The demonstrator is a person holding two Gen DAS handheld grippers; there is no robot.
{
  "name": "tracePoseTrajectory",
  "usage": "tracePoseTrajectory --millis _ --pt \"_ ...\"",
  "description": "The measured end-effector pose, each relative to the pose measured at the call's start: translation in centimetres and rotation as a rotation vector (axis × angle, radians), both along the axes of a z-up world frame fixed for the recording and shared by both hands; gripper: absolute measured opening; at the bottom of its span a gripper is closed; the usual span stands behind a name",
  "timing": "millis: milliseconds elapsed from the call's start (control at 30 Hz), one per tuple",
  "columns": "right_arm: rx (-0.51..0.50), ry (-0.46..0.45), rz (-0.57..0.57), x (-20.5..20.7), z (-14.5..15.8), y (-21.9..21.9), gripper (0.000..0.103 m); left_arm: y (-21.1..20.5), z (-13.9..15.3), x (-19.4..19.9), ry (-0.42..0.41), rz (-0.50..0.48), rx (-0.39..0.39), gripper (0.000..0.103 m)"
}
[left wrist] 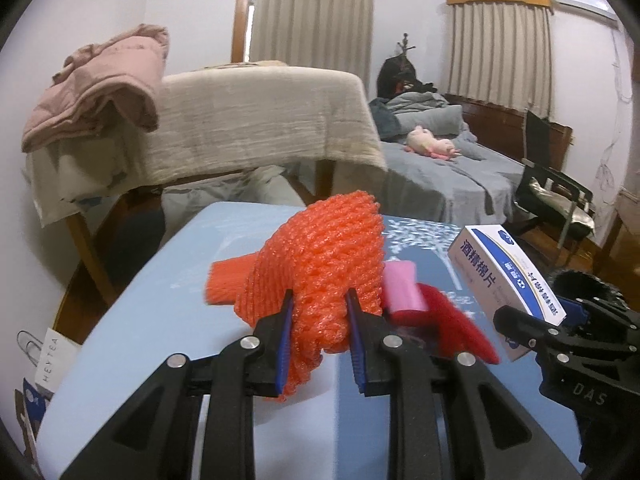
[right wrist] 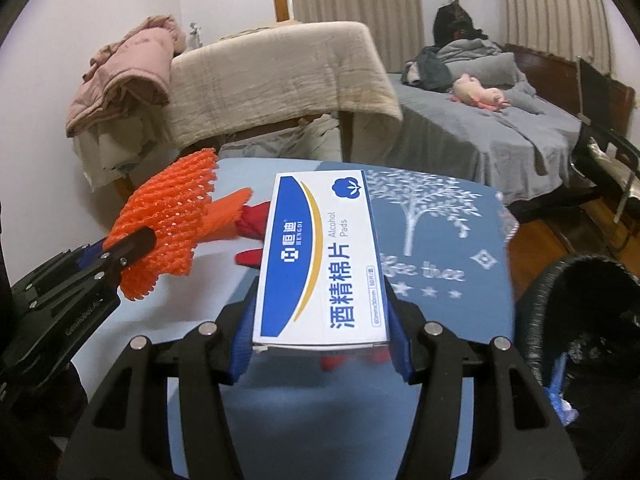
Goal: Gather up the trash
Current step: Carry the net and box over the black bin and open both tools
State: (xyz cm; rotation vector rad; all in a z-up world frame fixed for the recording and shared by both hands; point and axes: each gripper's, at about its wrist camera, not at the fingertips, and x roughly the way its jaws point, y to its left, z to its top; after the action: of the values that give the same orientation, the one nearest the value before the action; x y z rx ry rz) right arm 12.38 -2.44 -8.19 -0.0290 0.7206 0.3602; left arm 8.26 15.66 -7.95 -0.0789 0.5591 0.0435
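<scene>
Orange foam net (left wrist: pixel 324 264), centre of the left wrist view: soft open mesh, crushed between the fingers (left wrist: pixel 286 344) of the left gripper (left wrist: pixel 318 340), lifted clear of the counter (left wrist: pixel 132 320). Judged very light and springy; prone to snagging and to slipping out if pinched at a loose edge, so best taken deep across a bunched fold, as here. Fingers drawn close together, pads sunk into the mesh on both sides.

Alcohol-pad box (right wrist: pixel 320 256), centre of the right wrist view: thin cardboard, white and blue, smooth printed faces. Judged light, moderately stiff, likely to dent under hard squeeze and to pivot if held near one end. Clamped across its short width at the near end by the right gripper (right wrist: pixel 322 344), fingers about half spread, pads flat on the two long sides.

Further out, on the counter: a pink piece (left wrist: pixel 402 292) and red scraps (left wrist: pixel 460 328), right of the net, not yet collected; kind of material unclear. Lower right of the right wrist view: black bin (right wrist: pixel 560 300), beside the counter edge, probable destination for both held items.
</scene>
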Motion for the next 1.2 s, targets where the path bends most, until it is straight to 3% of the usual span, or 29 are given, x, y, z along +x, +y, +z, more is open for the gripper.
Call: tracePoseTrajectory --millis 1200 --pt "-0.014 -0.051 -0.373 -3.3 1.4 -21.5 0.053 -21.5 1.7 2.6 -0.055 -0.420 0.029 0.024"
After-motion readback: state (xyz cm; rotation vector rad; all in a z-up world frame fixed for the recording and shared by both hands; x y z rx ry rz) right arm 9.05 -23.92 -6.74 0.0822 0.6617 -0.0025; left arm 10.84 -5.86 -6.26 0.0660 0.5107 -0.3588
